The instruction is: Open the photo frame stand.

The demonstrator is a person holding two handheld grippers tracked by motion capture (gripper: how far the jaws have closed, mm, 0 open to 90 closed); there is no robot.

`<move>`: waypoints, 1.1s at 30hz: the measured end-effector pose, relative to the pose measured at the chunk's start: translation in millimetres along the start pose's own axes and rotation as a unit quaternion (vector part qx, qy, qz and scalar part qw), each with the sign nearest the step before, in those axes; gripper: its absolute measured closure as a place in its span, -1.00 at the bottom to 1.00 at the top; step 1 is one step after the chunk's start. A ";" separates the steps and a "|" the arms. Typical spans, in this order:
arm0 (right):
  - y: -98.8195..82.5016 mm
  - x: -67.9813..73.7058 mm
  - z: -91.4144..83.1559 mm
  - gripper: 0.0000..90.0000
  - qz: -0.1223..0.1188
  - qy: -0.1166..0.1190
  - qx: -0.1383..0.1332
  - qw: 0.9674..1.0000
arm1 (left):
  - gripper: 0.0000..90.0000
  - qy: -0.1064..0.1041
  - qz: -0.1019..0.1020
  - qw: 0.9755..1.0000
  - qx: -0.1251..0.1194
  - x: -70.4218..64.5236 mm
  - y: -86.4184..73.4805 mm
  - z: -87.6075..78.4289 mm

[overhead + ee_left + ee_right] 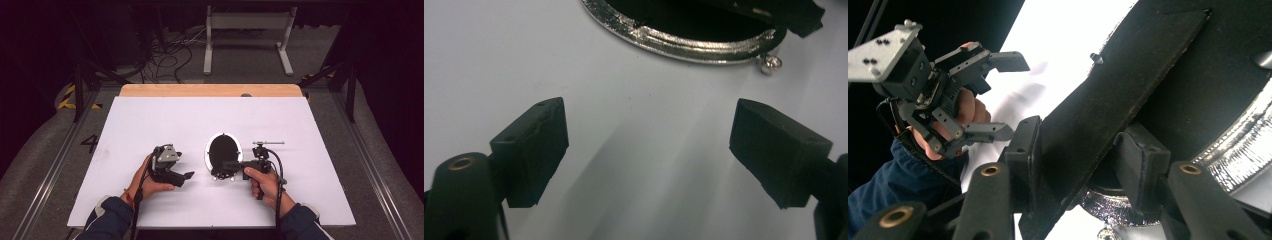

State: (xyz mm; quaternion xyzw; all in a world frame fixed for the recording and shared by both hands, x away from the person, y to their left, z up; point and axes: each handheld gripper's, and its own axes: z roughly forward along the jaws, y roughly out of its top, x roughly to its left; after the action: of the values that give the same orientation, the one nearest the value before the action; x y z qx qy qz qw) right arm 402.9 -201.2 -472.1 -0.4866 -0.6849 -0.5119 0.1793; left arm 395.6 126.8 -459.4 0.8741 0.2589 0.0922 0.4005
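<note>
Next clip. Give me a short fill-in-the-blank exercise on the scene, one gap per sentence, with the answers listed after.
1. The oval frame has a shiny ____ coloured rim.
2. The right gripper has its jaws around a flat ____ coloured panel that belongs to the frame.
3. The left gripper has its jaws ____, with nothing between them.
4. The frame lies on a ____ table.

Missing words: silver; black; open; white
</note>
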 end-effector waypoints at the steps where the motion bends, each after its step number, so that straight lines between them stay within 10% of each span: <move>1: 0.4 -0.4 0.4 0.30 -0.007 -0.001 0.001 1.000 | -0.64 0.000 0.000 1.000 0.000 0.0 0.0 0.0; 8: 0.9 0.4 0.5 0.37 -0.032 0.001 0.004 0.999 | -0.61 -0.011 -0.023 1.000 -0.012 11.0 11.3 14.4; 17: -0.5 6.3 -1.3 0.39 -0.128 0.004 0.000 0.992 | -0.63 -0.031 -0.043 0.998 -0.029 20.2 29.1 28.5; 22: 0.0 10.0 -3.0 0.41 -0.167 0.002 0.009 0.986 | -0.62 -0.054 -0.085 0.994 -0.040 23.5 33.8 35.5; 33: 0.1 12.9 -3.6 0.41 -0.192 0.002 0.012 0.981 | -0.47 -0.136 -0.089 0.985 -0.059 26.8 40.6 48.6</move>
State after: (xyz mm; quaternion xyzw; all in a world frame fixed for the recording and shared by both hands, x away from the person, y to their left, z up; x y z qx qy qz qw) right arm 396.1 -198.2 -460.9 -0.3427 -0.7716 -0.5291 0.0850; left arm 451.7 87.1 -462.4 0.8267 0.2728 -0.0482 0.4898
